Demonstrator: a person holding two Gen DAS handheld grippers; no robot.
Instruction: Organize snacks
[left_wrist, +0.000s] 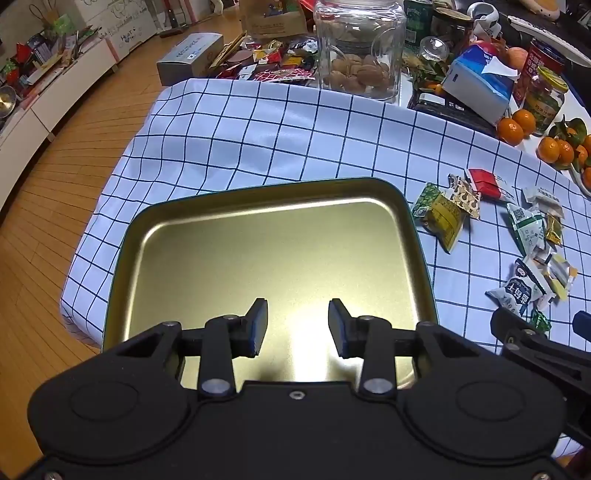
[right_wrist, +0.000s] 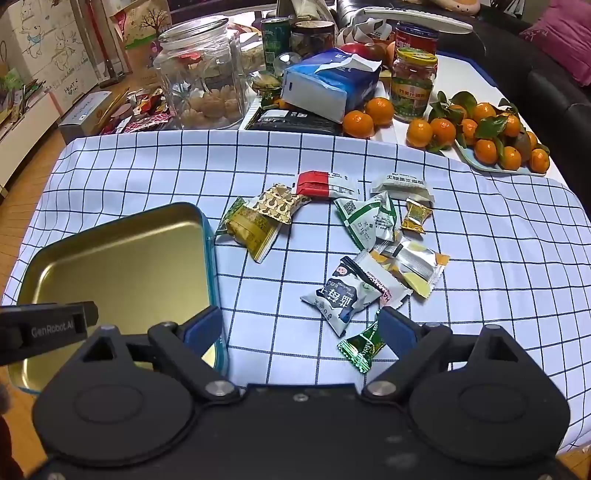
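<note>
A gold tin tray (left_wrist: 258, 254) with a teal rim lies empty on the checked cloth; it also shows in the right wrist view (right_wrist: 122, 258) at the left. My left gripper (left_wrist: 297, 326) is open and empty, held over the tray's near part. Several wrapped snacks lie scattered right of the tray: a green-yellow packet (right_wrist: 251, 229), a red-white packet (right_wrist: 321, 184), a grey-blue packet (right_wrist: 343, 299) and a small green candy (right_wrist: 364, 347). My right gripper (right_wrist: 301, 330) is open and empty, its right finger beside the green candy.
A glass jar (right_wrist: 203, 74) with nuts, a tissue pack (right_wrist: 328, 85), jars and cans crowd the far table edge. Mandarins (right_wrist: 480, 133) sit on a plate at the far right. The cloth's left edge drops to a wooden floor (left_wrist: 55, 203).
</note>
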